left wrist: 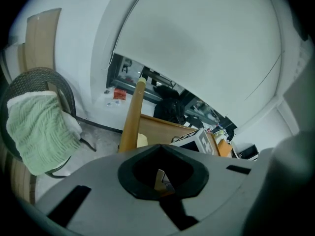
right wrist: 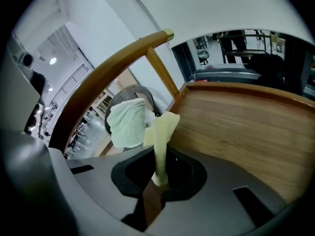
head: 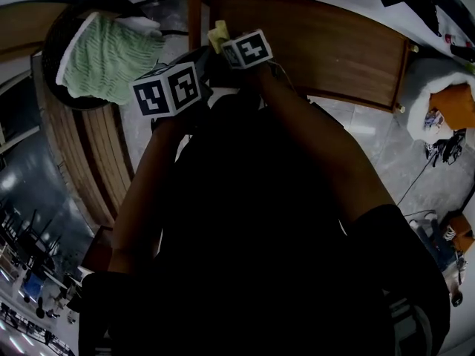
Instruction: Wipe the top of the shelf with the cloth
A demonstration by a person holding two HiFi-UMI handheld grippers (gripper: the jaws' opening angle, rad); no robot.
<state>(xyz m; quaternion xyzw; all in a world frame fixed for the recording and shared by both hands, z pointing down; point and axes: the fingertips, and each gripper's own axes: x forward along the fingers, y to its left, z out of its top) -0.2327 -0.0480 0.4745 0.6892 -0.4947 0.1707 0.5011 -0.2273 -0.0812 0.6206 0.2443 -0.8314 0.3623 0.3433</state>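
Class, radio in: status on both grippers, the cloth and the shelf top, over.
Right gripper shut on yellow cloth, beside wooden shelf top. Left gripper shut, empty. Nothing seen in the way.

The shelf top [head: 319,43] lies ahead and to the right of both grippers. The right gripper [right wrist: 158,181] sits at its left edge, with the cloth [right wrist: 161,132] between its jaws. The left gripper [left wrist: 160,180] is just beside it, on the left. An upright post [head: 194,10] stands at the shelf's left end. Farther left, a towel [head: 107,58] lies on a round chair [head: 53,32].
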